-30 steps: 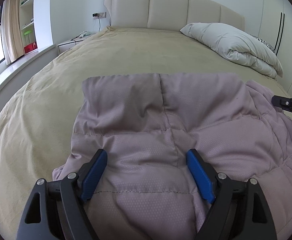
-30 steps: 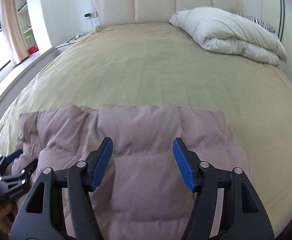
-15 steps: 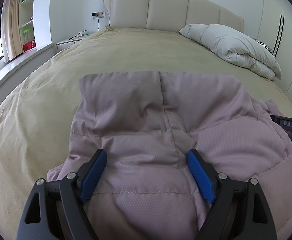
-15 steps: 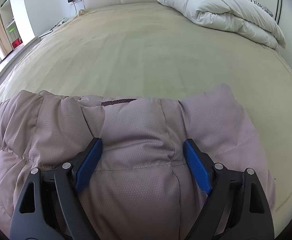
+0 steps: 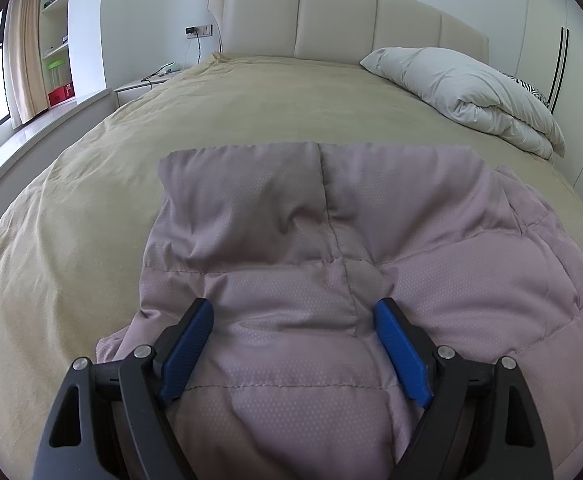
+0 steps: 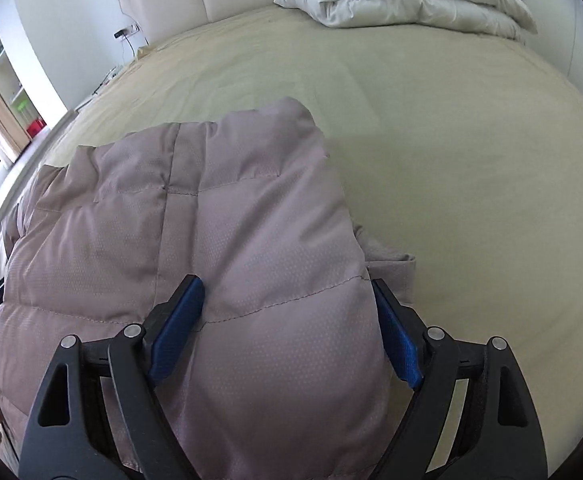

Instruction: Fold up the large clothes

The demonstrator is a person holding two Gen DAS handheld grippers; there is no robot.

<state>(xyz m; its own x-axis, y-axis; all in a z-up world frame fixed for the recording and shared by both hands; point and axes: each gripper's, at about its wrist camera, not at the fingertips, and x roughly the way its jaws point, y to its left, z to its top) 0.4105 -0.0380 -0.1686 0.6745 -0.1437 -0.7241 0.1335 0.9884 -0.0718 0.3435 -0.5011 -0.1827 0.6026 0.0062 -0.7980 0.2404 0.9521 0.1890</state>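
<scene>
A dusty mauve-pink quilted jacket (image 5: 331,240) with a fine dotted weave lies on a plain tan bedspread (image 5: 251,100). At one o'clock sits a white duvet (image 5: 471,92); a zebra-striped pillow (image 5: 531,90) peeks behind it. The headboard (image 5: 331,12) is cream. Blue pads (image 5: 187,352) line black gripper arms.

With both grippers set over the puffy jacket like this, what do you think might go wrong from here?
1. The left gripper and right gripper stand wide open around thick padding of the mauve jacket; closing may catch only the slippery top layer, which could slip out.
2. A loose flap pokes out beside the right gripper and might stay untucked.
</scene>
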